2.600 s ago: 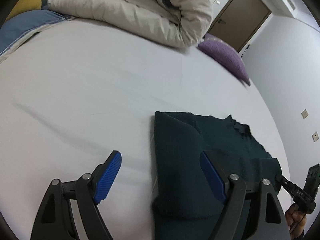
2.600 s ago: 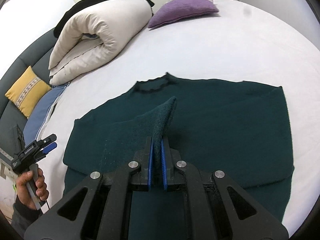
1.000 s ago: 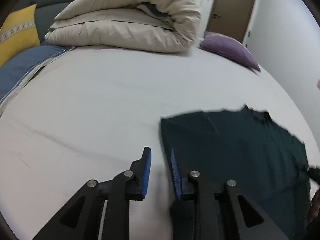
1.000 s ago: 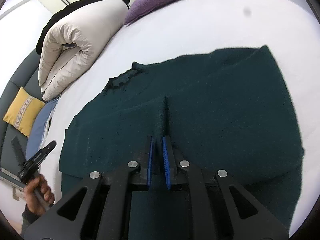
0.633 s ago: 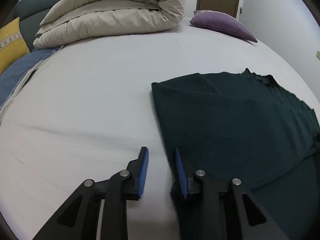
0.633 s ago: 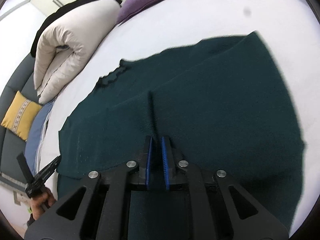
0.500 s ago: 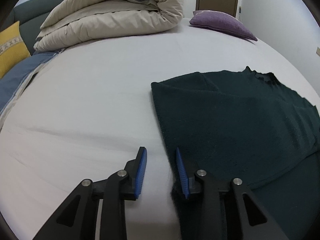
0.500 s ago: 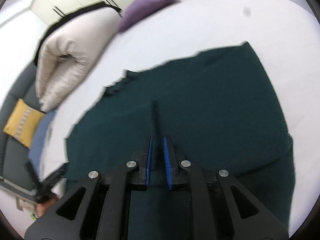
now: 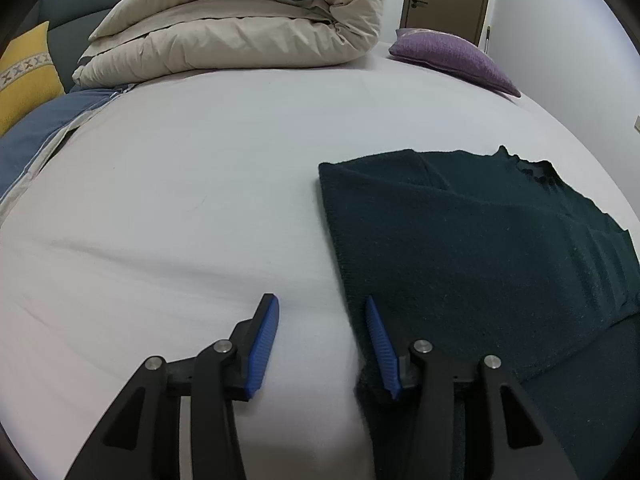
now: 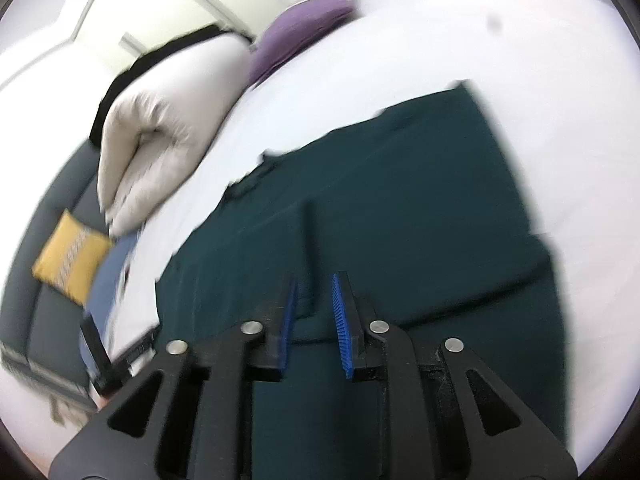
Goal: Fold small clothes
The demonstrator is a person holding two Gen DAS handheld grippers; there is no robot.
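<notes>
The white bed (image 9: 200, 184) takes up most of both views, and the dark green sweater (image 9: 472, 248) lies flat on its near right part. Both sides look already folded in over the body, a flap edge running down the middle in the right wrist view, so the sweater forms a tall rectangle with the collar at the far end. What seems left is folding it across its length, bottom up toward the collar.

At the far left a rolled beige duvet (image 9: 248, 28) sits on the bed, with a purple cushion (image 9: 452, 56) at the far right and a yellow cushion (image 9: 24, 80) on the grey sofa beyond. All are well apart from the sweater; nothing blocks the fold.

The right gripper (image 10: 314, 312) hangs over the sweater's near middle, its jaws opening; that view is blurred, but no cloth seems pinched. The left gripper (image 9: 320, 344) is at the sweater's near left edge, jaws opening, one pad over bare sheet, the other at the cloth's border.
</notes>
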